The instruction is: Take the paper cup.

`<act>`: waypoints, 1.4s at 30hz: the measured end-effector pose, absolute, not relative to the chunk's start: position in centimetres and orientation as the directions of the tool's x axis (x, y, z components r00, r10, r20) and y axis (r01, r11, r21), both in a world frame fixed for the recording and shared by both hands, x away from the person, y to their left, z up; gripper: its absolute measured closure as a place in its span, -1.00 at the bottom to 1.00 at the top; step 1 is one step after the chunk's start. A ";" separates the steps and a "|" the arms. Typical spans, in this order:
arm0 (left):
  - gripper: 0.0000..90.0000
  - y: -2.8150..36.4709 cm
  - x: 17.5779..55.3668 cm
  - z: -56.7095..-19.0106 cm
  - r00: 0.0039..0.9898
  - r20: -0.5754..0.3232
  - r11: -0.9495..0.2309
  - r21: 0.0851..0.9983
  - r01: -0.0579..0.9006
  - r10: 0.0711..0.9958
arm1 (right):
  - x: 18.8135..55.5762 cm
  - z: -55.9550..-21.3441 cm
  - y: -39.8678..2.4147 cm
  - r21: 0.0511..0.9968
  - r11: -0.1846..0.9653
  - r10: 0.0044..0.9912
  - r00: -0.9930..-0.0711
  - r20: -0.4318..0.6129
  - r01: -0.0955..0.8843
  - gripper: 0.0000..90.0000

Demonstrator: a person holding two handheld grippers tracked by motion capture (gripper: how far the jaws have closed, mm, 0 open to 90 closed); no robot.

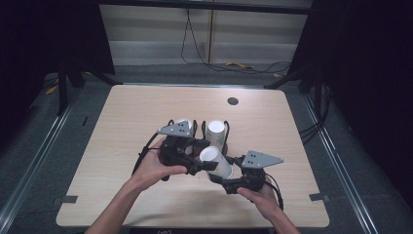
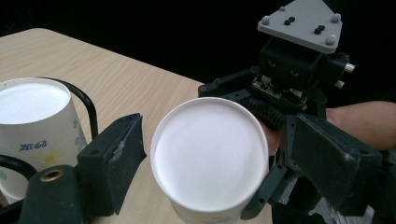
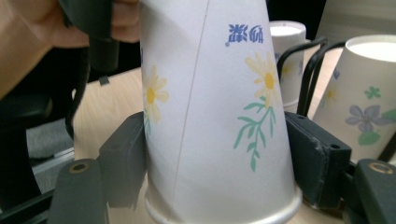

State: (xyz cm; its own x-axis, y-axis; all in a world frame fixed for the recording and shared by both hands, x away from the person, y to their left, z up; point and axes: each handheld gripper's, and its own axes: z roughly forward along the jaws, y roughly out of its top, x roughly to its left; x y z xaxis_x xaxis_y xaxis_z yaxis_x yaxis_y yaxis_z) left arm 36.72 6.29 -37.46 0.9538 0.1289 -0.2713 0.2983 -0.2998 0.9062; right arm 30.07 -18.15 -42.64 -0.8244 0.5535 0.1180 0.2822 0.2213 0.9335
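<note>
While the right tool (image 3: pixel 210 154) pinches the white flower-printed paper cup (image 1: pixel 216 162) near its rim, that cup lies tilted at the centre of the high view, above the pale wooden worktop (image 1: pixel 122 117). The left tool (image 2: pixel 212 158) stands spread, its pads flanking the cup's base without pressing. 2 more white paper cups (image 1: pixel 215 132) stand just behind.

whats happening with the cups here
A person works with a handheld tool in each hand at a light wooden table. The right tool is shut on a white paper cup with a flower print, held upside down. The left tool is open, its pads standing either side of that cup's white base without pressing it. More upside-down flowered paper cups stand in a black wire rack behind.
</note>
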 end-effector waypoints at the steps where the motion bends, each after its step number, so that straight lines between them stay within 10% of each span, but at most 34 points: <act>1: -0.62 6.3 36.7 -37.4 0.954 -0.271 -0.304 0.905 0.299 0.131 | 30.2 -42.5 -18.2 0.924 0.251 0.558 -0.823 0.106 0.289 -0.37; 42: -0.50 6.6 37.2 -39.0 0.967 -0.210 -0.452 0.856 0.252 0.141 | 31.9 -38.8 -17.5 0.648 0.707 0.455 -0.884 -0.109 0.284 -0.35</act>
